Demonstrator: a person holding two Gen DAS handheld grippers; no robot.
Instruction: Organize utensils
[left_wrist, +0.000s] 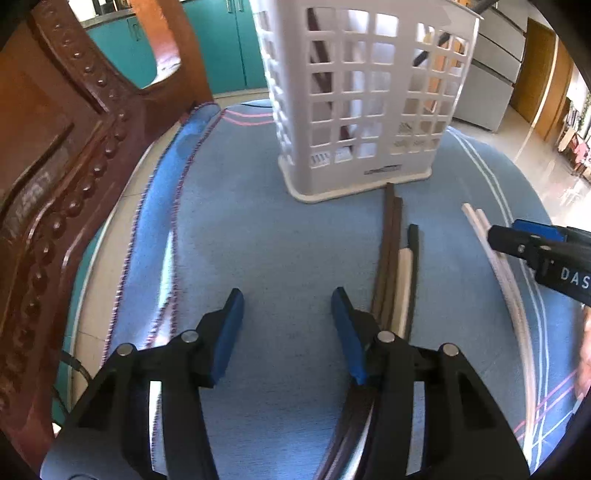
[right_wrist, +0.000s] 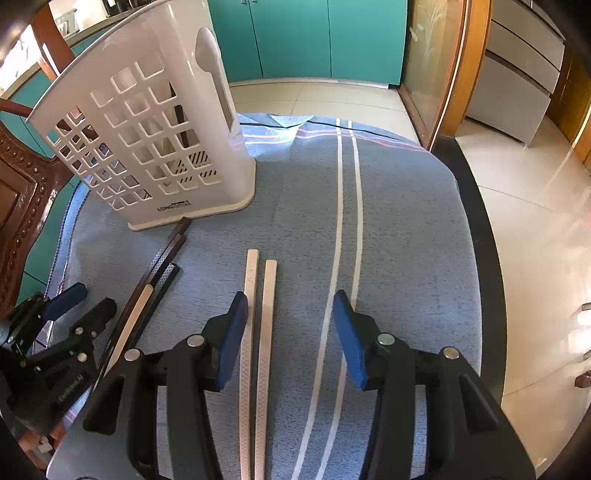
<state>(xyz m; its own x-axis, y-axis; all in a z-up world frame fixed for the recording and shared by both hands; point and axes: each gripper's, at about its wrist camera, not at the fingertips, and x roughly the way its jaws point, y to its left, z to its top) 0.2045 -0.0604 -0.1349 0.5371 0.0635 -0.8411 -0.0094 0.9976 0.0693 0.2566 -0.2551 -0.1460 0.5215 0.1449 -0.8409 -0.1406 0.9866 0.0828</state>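
With both your left gripper (left_wrist: 287, 334) and right gripper (right_wrist: 290, 338) standing apart and empty, pinch the light, stiff, slippery pale chopsticks (right_wrist: 258, 332) mid-length where they lie mid-cloth (right_wrist: 406, 221) before the white holder (right_wrist: 147, 129).

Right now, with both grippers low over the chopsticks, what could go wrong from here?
1. The white chopsticks lie off-centre, by one finger of the open right gripper, so a close may catch only one or roll them apart.
2. The dark chopsticks lie bundled with a lighter stick outside the open left gripper; a grab may pick a mixed set.
3. The white holder stands tall and close, and a bump could tip it.
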